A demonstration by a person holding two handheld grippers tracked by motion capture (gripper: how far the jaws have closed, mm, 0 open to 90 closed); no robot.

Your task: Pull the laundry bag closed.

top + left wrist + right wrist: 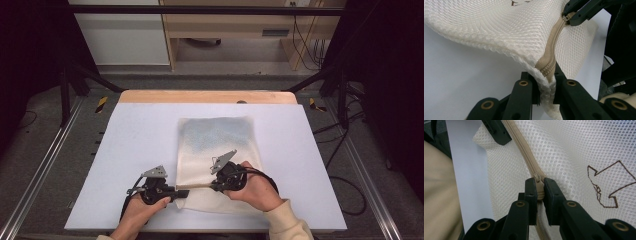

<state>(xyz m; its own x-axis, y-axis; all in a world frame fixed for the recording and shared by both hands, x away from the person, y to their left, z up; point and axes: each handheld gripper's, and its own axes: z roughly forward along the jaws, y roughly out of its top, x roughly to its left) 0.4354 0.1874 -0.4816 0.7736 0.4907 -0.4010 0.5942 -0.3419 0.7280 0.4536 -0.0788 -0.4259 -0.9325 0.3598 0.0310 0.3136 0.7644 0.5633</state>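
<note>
We have a white mesh zip bag (217, 160) lying flat on the pale table (125, 150), soft, light, floppy. Left gripper (546, 82) clenched on its corner by the beige zipper (551, 52); right gripper (539, 192) pinching the zipper pull (538, 185). Best holds: corner seam and pull tab, mesh slides.

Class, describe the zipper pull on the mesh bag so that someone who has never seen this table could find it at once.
On the white table lies a cream mesh bag. A tan zipper runs along its near edge. The zipper pull sits pinched in the right gripper, while the left gripper clamps the bag's corner; it is the one small tab on that tan band.
</note>
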